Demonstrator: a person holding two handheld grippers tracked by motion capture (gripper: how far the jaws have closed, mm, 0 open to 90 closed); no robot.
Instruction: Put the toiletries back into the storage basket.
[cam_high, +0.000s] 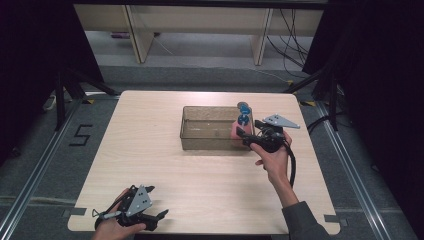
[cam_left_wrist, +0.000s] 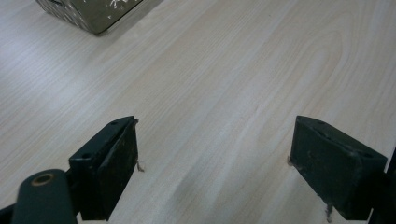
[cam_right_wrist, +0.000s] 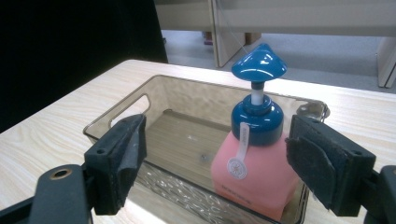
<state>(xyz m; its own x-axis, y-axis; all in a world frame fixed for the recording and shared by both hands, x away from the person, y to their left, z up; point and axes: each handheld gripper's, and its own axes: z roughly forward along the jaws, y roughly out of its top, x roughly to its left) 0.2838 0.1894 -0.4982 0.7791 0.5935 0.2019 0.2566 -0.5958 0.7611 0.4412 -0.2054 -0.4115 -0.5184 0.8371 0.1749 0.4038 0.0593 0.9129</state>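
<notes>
A pink soap bottle (cam_high: 237, 130) with a blue pump top (cam_high: 243, 107) stands upright in the right end of a clear brownish bin (cam_high: 210, 108) on the table. My right gripper (cam_high: 245, 135) is level at the bin's right end, pointing at the bottle. In the right gripper view the bottle (cam_right_wrist: 252, 172) stands in the bin (cam_right_wrist: 140, 93) just beyond the open right gripper (cam_right_wrist: 217, 128), whose pads do not touch it. My left gripper (cam_high: 158, 201) rests at the table's front left, held by a hand. The left gripper (cam_left_wrist: 212, 158) is open over bare wood.
The light wooden table (cam_high: 150, 150) has dark floor and black stands around it. A corner of the bin (cam_left_wrist: 88, 14) shows at the top of the left gripper view. White furniture legs stand beyond the far edge.
</notes>
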